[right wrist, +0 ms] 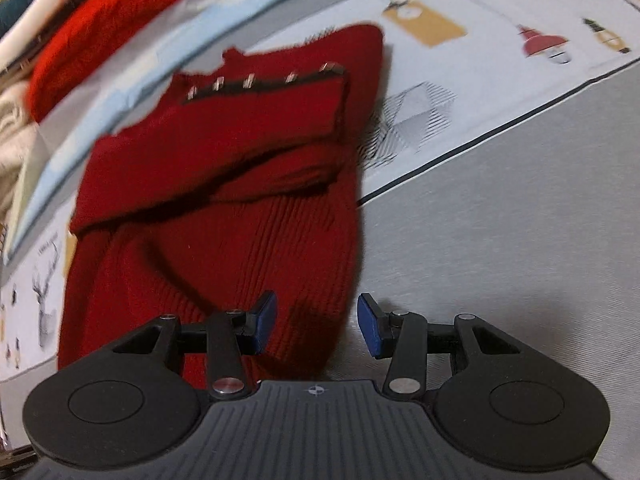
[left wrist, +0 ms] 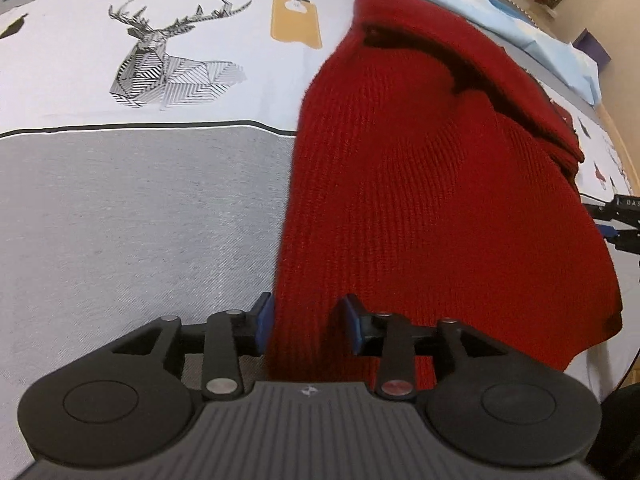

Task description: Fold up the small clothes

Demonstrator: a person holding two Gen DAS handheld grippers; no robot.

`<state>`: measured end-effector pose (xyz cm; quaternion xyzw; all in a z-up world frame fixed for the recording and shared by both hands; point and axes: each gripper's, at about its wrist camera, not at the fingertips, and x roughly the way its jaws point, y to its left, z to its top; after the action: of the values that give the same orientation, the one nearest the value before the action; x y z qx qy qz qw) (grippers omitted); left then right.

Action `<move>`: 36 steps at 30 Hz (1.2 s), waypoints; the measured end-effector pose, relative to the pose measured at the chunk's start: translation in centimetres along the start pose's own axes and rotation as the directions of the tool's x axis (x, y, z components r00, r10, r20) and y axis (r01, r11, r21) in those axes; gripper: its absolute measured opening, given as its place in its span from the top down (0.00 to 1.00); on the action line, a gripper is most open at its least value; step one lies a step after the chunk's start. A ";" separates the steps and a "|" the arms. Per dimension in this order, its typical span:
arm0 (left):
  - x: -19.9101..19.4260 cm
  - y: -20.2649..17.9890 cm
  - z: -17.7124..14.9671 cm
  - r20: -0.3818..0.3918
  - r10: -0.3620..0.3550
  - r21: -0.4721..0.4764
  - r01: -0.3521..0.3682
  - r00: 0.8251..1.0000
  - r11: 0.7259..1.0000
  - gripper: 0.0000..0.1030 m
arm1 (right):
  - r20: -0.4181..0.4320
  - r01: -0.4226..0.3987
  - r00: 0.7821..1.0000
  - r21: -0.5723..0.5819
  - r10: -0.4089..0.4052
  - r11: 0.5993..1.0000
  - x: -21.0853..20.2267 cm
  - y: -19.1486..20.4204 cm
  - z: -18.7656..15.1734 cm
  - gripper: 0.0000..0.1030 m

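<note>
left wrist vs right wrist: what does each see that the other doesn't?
Only left wrist: the large geometric deer print with lettering above it, and part of the other gripper at the right edge.

Only right wrist: a row of metal studs across the sweater, a second red knit piled at the far left, and a red lamp print.

Both: the red sweater lying on the grey-and-white printed sheet, with open fingers straddling its near hem, left gripper and right gripper.
</note>
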<state>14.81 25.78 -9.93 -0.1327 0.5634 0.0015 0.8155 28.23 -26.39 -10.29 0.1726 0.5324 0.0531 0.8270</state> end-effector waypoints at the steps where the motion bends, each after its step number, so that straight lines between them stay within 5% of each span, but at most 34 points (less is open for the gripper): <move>1: 0.3 -0.1 0.1 -0.004 0.004 0.003 -0.004 1.000 1.000 0.61 | -0.004 0.009 1.000 -0.005 -0.009 1.000 0.4 0.1 0.0 0.55; 2: 0.6 -0.2 0.3 -0.007 0.007 0.005 -0.007 1.000 1.000 0.61 | -0.009 0.013 1.000 -0.009 -0.013 1.000 0.8 0.4 0.0 0.63; 3: 0.9 -0.3 0.5 -0.006 0.011 0.009 -0.011 1.000 1.000 0.61 | -0.006 0.010 1.000 -0.010 -0.011 1.000 1.1 0.7 0.1 0.87; 4: 1.1 -0.5 0.6 -0.002 0.018 0.013 -0.018 1.000 1.000 0.66 | 0.001 0.017 1.000 -0.017 -0.017 1.000 1.3 1.0 0.1 0.98; 5: 1.3 -0.6 0.8 -0.002 0.023 0.019 -0.023 1.000 1.000 0.80 | 0.004 0.023 1.000 -0.026 -0.023 0.999 1.4 1.2 0.2 1.00; 10: 0.8 -1.3 0.9 0.002 0.020 0.097 -0.020 1.000 0.995 0.91 | 0.090 0.056 0.995 -0.034 -0.053 0.998 0.2 1.1 1.6 1.00; 14: -0.4 -1.9 0.0 -0.007 0.000 0.174 0.001 1.000 0.985 0.94 | 0.233 0.098 0.966 0.058 -0.109 0.993 -2.9 -2.8 4.7 1.00; 16: -0.6 -1.9 -0.9 -0.035 0.022 0.225 -0.014 0.999 0.974 0.94 | 0.224 0.067 0.971 0.085 -0.084 0.994 -3.3 -4.8 5.7 1.00; 19: -0.7 -1.5 -2.2 -0.078 0.054 0.275 -0.030 0.995 0.961 0.94 | 0.098 -0.028 0.995 0.098 0.019 0.995 -1.8 -5.8 5.2 0.94; 21: -1.1 -1.2 -2.6 -0.077 0.036 0.269 -0.014 0.996 0.963 0.94 | -0.005 -0.063 0.998 0.071 0.063 0.996 0.0 -4.8 4.0 0.59; 23: -1.5 -0.8 -2.3 -0.052 0.011 0.237 0.001 0.999 0.971 0.92 | -0.040 -0.077 0.996 0.035 0.078 0.996 1.0 -3.6 3.1 0.47; 27: -1.3 -0.6 -1.8 -0.053 -0.012 0.162 0.021 0.999 0.987 0.79 | -0.079 -0.067 0.995 -0.003 0.067 0.998 2.8 -2.0 2.0 0.53; 28: -1.0 -0.9 -1.6 -0.062 -0.005 0.164 0.015 0.998 0.986 0.68 | -0.078 -0.050 0.996 -0.010 0.049 0.999 3.1 -1.6 1.8 0.61; 29: -0.7 -1.1 -1.5 -0.070 0.003 0.167 0.008 0.998 0.986 0.64 | -0.062 -0.016 0.998 -0.024 0.014 1.000 3.2 -1.3 1.7 0.86; 30: -0.2 -1.3 -1.3 -0.083 0.012 0.172 0.002 0.996 0.985 0.64 | -0.053 0.003 0.999 -0.027 -0.005 1.000 3.4 -1.0 1.7 0.89; 31: 0.4 -1.6 -1.2 -0.096 0.021 0.181 -0.003 0.995 0.983 0.65 | -0.050 -0.003 0.999 -0.011 0.002 1.000 3.4 -1.1 1.8 0.89; 34: 0.8 -2.8 -1.3 -0.105 0.008 0.215 0.015 0.994 0.976 0.93 | -0.034 -0.006 0.999 0.038 0.008 0.999 2.6 -1.1 2.2 0.91; 36: 0.4 -4.0 -1.5 -0.110 -0.009 0.265 0.038 0.994 0.964 0.94 | 0.020 -0.024 1.000 0.053 0.023 0.998 1.0 -1.6 3.2 0.92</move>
<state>14.16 21.51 -9.95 -0.0284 0.6001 -0.0910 0.7942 31.44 -28.32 -10.52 0.2013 0.5236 0.0467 0.8265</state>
